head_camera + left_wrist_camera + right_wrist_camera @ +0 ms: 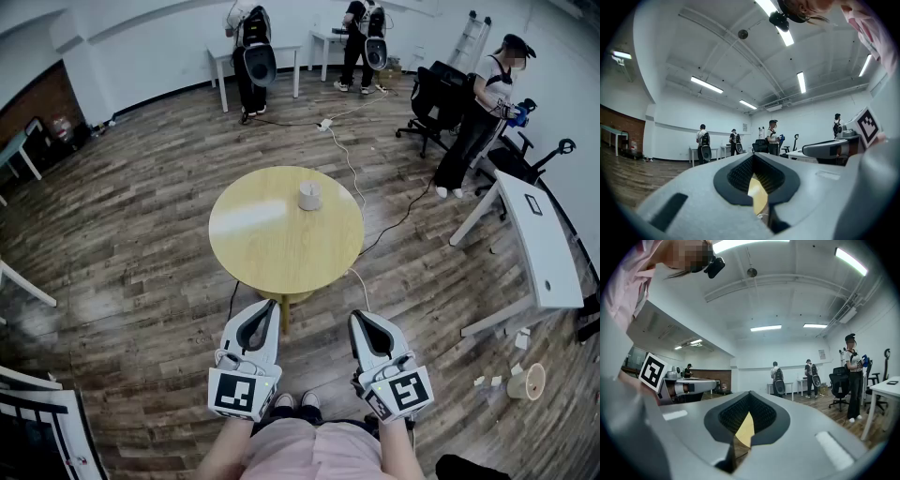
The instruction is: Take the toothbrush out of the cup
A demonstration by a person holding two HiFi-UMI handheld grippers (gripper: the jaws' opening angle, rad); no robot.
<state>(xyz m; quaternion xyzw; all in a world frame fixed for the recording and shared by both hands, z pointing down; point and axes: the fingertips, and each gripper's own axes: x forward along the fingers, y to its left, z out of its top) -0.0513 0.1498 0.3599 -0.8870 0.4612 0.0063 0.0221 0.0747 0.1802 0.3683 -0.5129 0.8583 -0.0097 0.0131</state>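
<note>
The person stands a little back from the round yellow worktop (272, 246) and holds both tools low and level at the bottom of the frame. They point toward the worktop and are well apart from it. The left gripper (267, 307) has its fingers pressed together with nothing between them, and the right gripper (362, 319) is the same, closed and empty. The white cup (309, 196) stands alone on the worktop, a little above its centre in the frame, on the far side from the person. From here the toothbrush is too small to see, so I cannot tell which way it leans in the cup. I think the reach has not begun. The main danger is the cup itself. It looks light and nothing holds it, so a gripper that arrives closed or too low could push it over or slide it off. If only one gripper pulls the brush, the cup may lift with it. A white cable (349, 164) also lies on the floor just beside the worktop, and a foot could catch it.
</note>
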